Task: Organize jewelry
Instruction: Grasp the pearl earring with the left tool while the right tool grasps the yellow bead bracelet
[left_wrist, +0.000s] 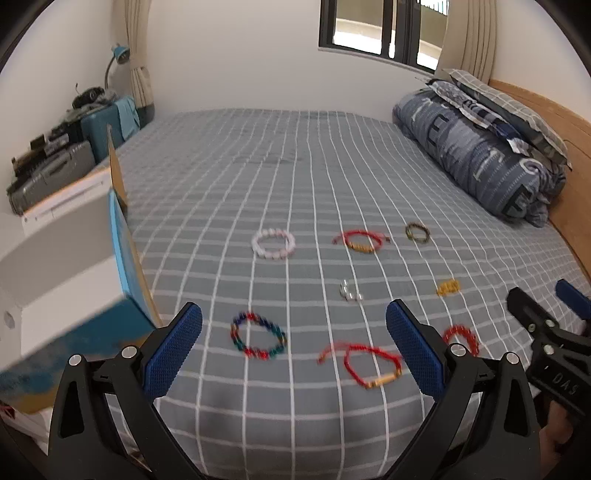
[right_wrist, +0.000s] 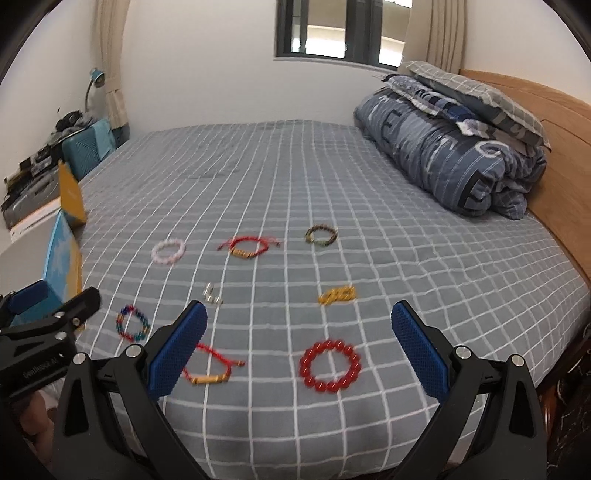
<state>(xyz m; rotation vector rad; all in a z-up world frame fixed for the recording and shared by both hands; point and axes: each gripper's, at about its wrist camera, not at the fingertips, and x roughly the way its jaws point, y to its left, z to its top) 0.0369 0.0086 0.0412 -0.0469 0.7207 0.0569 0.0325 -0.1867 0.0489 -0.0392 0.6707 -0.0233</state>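
Observation:
Several bracelets lie on the grey checked bedsheet (left_wrist: 258, 166). A multicolour bead bracelet (left_wrist: 258, 340) and a red cord bracelet (left_wrist: 371, 367) lie between the fingers of my open, empty left gripper (left_wrist: 293, 343). A red bead bracelet (right_wrist: 330, 365) lies between the fingers of my open, empty right gripper (right_wrist: 299, 343). Farther off are a pink bead bracelet (left_wrist: 273, 243), another red cord bracelet (left_wrist: 362, 242), a dark bead bracelet (left_wrist: 417, 232), small silver pieces (left_wrist: 349, 291) and a yellow piece (left_wrist: 448, 287). An open blue and white box (left_wrist: 70, 266) stands at the left bed edge.
A folded blue quilt (left_wrist: 476, 155) with pillows lies at the right by the wooden headboard (left_wrist: 576, 147). Suitcases and clutter (left_wrist: 55, 162) sit beyond the bed's left side. The window (left_wrist: 380, 26) is in the far wall.

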